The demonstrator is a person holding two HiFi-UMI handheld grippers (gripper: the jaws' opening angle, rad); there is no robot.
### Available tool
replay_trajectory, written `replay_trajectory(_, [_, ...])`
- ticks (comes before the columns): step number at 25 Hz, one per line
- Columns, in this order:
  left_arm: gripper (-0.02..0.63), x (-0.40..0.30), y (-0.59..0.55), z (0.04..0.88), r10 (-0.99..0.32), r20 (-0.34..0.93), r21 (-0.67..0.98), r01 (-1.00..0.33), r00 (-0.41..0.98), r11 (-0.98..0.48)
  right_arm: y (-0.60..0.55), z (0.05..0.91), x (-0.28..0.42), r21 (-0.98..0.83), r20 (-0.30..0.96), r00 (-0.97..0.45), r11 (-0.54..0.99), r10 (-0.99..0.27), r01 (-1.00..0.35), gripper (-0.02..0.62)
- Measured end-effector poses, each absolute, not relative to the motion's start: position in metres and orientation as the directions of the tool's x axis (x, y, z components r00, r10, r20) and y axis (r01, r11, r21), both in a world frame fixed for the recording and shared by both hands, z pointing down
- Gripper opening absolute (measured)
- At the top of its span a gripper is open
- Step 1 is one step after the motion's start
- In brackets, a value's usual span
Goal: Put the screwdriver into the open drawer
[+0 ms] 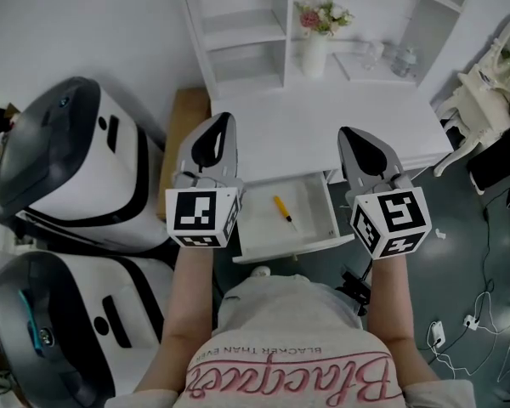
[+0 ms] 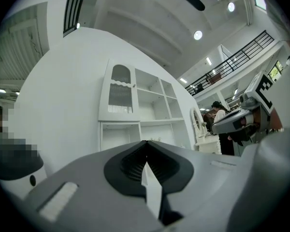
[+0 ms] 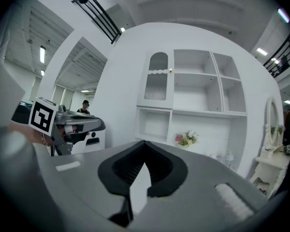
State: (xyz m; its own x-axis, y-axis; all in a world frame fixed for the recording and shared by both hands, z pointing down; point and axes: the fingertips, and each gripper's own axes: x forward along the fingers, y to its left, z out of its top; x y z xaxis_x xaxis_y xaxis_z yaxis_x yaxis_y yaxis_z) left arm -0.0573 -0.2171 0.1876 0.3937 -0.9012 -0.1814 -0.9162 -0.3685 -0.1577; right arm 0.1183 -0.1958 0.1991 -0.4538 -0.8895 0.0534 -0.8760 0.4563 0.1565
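I see my right gripper (image 3: 145, 142) filling the six o'clock half of the frame, its jaws pressed together with nothing between them. Beyond them, from twelve round to two o'clock, a white shelf unit (image 3: 193, 93) stands against a white wall, with an arched door at its upper left. A bunch of flowers (image 3: 186, 139) shows just on the three o'clock side of my jaw tips. At nine o'clock sits the left gripper (image 3: 99, 125) with its marker cube (image 3: 42, 115), and a person (image 3: 85, 106) stands well behind it. Far out at three o'clock is a mirror (image 3: 271, 124).
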Motion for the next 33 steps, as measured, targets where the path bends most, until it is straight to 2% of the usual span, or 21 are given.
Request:
replay_trajectory(11, [0.011,-0.071,-0.22,0.17,-0.903,-0.23,-0.199,-0.926,0.363,-0.322,-0.194,0.17,0.152,0.187,-0.042,-0.347,0.333,-0.937,-0.924,0.002])
replay_trajectory(33, [0.011,-0.073,-0.235,0.158,-0.898,-0.255,-0.19,-0.929,0.359,-0.318,-0.203,0.156,0.177,0.196,-0.104,-0.286,0.262,-0.953,-0.945,0.002])
